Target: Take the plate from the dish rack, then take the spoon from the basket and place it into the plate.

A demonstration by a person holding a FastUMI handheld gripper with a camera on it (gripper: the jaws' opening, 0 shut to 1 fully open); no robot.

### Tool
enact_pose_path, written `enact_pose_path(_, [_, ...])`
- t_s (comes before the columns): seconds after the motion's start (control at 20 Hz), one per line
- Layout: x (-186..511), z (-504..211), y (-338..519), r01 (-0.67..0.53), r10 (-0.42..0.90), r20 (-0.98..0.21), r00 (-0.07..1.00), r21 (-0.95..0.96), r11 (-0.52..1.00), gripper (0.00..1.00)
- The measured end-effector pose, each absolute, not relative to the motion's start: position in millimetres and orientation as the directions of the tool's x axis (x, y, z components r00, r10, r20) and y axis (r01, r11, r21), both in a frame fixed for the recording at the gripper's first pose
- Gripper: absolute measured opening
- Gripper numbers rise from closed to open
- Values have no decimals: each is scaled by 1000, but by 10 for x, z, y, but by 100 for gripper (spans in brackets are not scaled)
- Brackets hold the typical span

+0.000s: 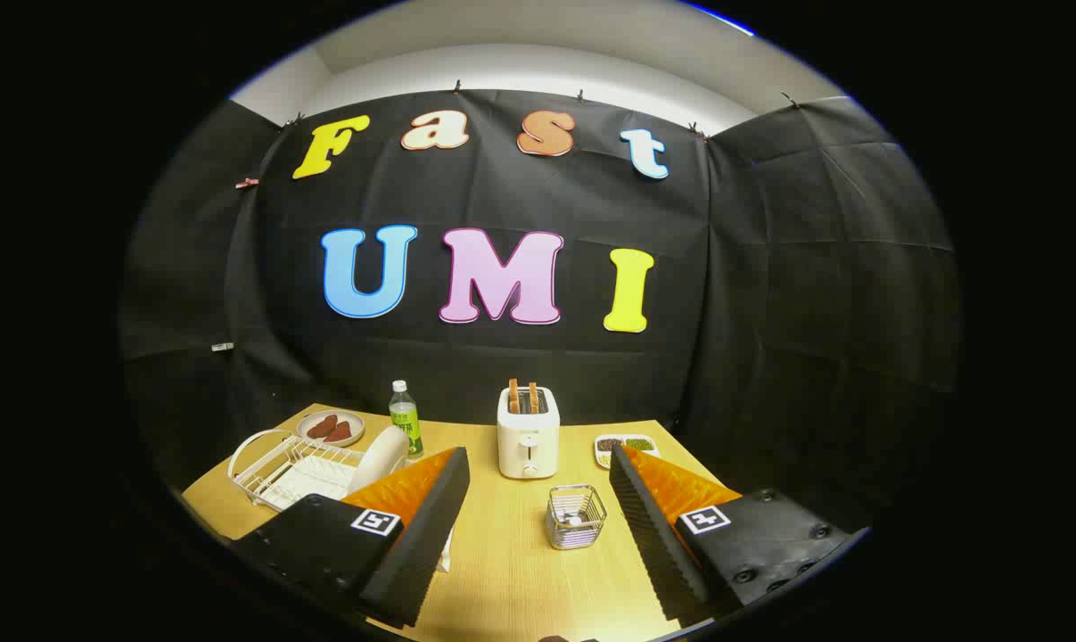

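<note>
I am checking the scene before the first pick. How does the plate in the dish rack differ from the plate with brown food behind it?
The white plate stands on edge in the dish rack; the grey plate lies flat on the table. The white plate looks empty; the grey plate holds brown pieces. The white plate is nearer the open gripper. Both are round and sit left of the toaster.

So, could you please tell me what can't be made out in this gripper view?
- Spoon in the wire mesh basket: too small to tell.
- White plate in the white wire dish rack: lower part hidden behind one of the open fingers.
- Contents of the small white tray: too small.
</note>
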State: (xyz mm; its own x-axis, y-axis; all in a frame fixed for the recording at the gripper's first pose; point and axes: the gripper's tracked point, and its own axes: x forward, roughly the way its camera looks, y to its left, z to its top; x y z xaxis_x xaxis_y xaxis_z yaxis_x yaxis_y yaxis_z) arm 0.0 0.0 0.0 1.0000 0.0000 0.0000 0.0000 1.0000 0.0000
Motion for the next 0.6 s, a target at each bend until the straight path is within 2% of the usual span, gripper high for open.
enact_pose_path(0.6, [-148, 44, 71, -28, 28, -6, 1000, -32, 999, 98])
